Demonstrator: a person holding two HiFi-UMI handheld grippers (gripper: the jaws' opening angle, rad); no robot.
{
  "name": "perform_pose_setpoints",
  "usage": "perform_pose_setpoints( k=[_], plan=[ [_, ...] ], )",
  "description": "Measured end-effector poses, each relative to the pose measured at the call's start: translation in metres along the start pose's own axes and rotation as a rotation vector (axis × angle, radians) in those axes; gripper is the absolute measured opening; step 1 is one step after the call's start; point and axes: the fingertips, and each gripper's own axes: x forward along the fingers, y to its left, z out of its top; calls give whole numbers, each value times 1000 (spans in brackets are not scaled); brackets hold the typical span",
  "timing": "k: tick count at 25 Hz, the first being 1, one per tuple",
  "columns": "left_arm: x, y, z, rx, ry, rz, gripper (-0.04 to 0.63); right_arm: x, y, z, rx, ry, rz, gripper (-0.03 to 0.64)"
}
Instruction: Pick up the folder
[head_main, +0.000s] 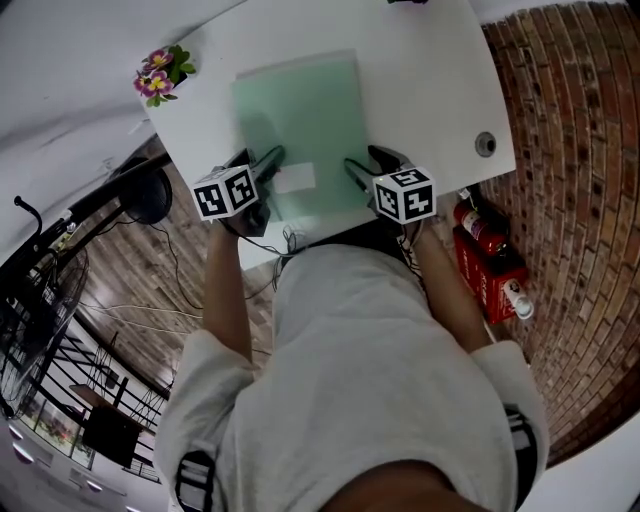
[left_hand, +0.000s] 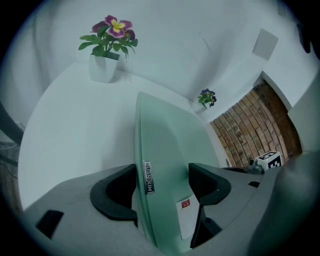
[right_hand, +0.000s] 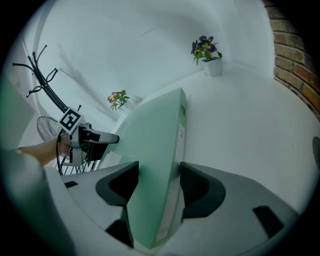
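A translucent green folder (head_main: 300, 120) with a white label lies flat on the white table (head_main: 430, 70), its near edge toward me. My left gripper (head_main: 268, 160) stands at the folder's near left corner and my right gripper (head_main: 362, 166) at its near right corner. In the left gripper view the folder (left_hand: 170, 145) runs between the jaws of the left gripper (left_hand: 162, 180), which stand wide with slack at the pads. In the right gripper view the folder (right_hand: 155, 135) sits edge-on between the right gripper's (right_hand: 159, 182) jaws, with a thin gap at the right pad.
A potted flower (head_main: 160, 75) stands at the table's far left corner. A round grommet (head_main: 485, 144) sits near the right edge. Red fire extinguishers (head_main: 490, 260) stand on the brick floor to the right. A fan (head_main: 40, 300) and cables are on the left.
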Motion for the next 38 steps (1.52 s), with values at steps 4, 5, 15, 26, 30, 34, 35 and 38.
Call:
perform_pose_setpoints(
  k=[4,5,15,26,30,34,35,38],
  plan=[
    [1,0,-1,21,14,17,327,3,7,0,-6,4,6,316],
    [1,0,-1,20,15,16,327,3,8,-1,-15,6,-2,319],
    [3,1,-2,16,9,42,328,8,6,-4,-57,3,-43,324],
    [2,-3,-3,11,-5,52,328,6,2,-5,-37,37,-39,321],
    [5,-11,-6,20,-3,55,328,1,-3,-9,-14,47,-47,319],
    [9,-20,-10,32,12,45,328,-7,-9,-15,0,49,-55,319],
    [11,-22,-11,35,16,43,328,-9,-10,-17,4,49,-58,319],
    [15,-30,-14,47,27,37,328,-16,-16,-23,16,48,-70,319]
  ],
)
